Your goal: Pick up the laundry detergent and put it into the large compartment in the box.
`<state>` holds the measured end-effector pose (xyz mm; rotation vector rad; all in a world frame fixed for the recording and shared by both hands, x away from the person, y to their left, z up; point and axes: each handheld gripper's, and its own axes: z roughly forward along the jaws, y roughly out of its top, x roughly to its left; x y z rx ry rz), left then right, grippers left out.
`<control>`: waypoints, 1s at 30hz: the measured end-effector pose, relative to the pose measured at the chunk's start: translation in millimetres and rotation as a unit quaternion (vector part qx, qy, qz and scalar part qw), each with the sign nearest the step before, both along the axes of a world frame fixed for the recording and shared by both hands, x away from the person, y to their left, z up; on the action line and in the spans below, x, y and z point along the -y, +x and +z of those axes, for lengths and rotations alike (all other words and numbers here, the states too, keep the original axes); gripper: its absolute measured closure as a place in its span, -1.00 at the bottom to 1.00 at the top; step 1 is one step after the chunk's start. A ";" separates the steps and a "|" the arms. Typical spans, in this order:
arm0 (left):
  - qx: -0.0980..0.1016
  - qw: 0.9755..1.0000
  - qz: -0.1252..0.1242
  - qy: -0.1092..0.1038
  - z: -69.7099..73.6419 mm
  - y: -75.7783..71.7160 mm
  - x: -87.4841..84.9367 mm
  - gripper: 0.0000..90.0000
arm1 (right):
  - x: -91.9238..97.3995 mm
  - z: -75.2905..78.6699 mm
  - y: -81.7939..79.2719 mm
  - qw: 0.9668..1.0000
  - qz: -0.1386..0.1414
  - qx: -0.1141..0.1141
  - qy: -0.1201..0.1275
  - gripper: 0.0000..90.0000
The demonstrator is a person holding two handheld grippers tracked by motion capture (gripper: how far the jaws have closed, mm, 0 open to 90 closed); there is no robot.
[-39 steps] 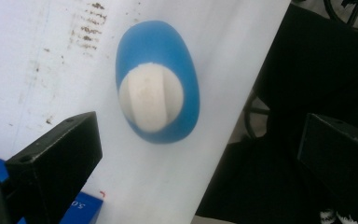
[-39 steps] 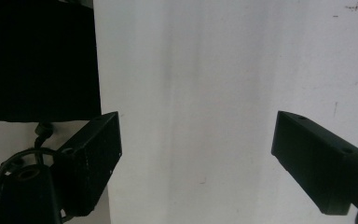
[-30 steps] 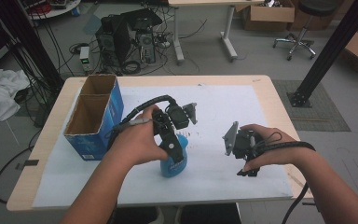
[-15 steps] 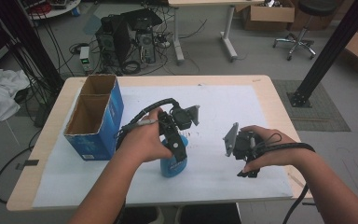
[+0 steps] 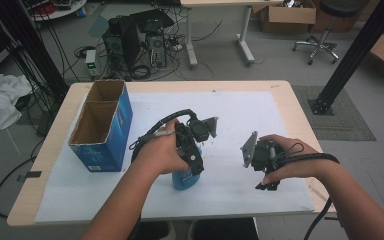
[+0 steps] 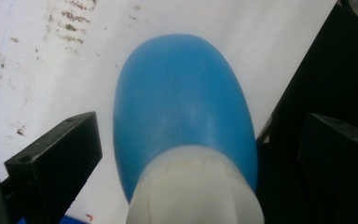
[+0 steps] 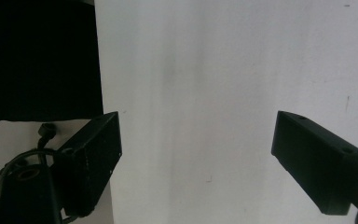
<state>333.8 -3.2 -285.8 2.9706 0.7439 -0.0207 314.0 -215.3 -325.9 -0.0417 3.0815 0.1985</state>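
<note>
Left gripper lower over blue bottle, jaws apparently unclenched astride; right gripper jaws wide.

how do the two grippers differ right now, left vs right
The left gripper has its black jaws either side of a blue plastic bottle with a white neck; the right gripper has only white paper between its jaws. In the high view the left sits over the bottle, the right beside it above bare paper. Both are open and hand-held.
</note>
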 end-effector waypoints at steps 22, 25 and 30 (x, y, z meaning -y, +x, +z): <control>0.006 1.000 0.007 0.014 -7.9 3.9 5.1 -0.82 | 2.5 -2.1 0.0 1.000 -0.004 -0.003 -0.004 -0.64; 0.004 1.000 0.007 0.013 -8.8 4.8 4.2 -0.77 | 2.2 -3.2 0.2 1.000 -0.003 -0.004 -0.003 -0.65; 0.004 1.000 0.010 0.010 -9.9 4.6 4.0 -0.70 | 2.3 -3.9 0.5 1.000 -0.004 -0.004 -0.003 -0.64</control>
